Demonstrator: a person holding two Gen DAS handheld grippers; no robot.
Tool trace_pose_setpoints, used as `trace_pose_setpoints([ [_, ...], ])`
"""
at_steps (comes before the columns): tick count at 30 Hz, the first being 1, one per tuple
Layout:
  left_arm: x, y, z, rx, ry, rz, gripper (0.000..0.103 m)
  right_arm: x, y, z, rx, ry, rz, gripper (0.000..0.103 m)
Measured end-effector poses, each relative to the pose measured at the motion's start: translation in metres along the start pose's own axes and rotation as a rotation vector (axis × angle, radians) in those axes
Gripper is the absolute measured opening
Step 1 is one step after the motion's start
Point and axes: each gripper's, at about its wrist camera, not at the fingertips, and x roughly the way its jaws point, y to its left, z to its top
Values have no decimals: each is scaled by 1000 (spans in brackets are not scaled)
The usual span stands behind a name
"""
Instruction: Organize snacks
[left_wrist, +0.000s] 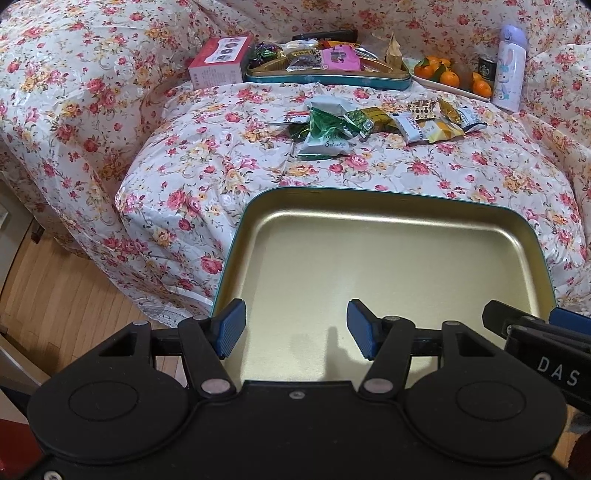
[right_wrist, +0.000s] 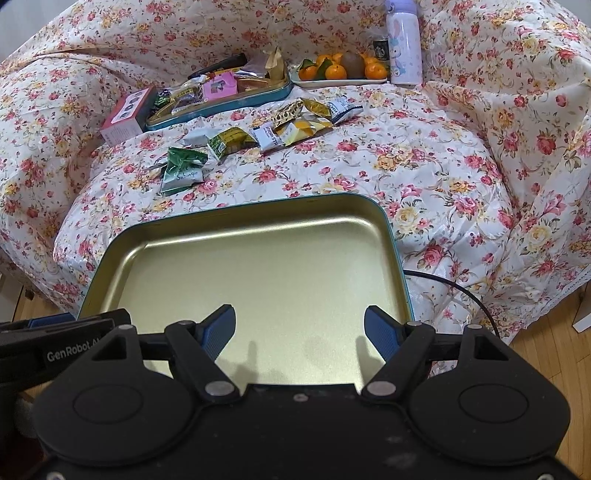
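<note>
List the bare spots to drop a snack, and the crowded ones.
Free: the whole gold tin tray, under both open grippers, and the floral cloth between its far rim and the loose snack packets. Crowded: the packet row, the filled teal tin, and the orange plate.

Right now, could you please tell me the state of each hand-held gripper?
Left hand-held gripper: open, holding nothing, over the empty gold tin tray.
Right hand-held gripper: open, holding nothing, over the same tray.
</note>
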Motion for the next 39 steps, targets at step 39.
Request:
trace_pose_setpoints([
  [39,6,6,7,-13,26,3,59,4,3,3,-11,25,-7,70],
])
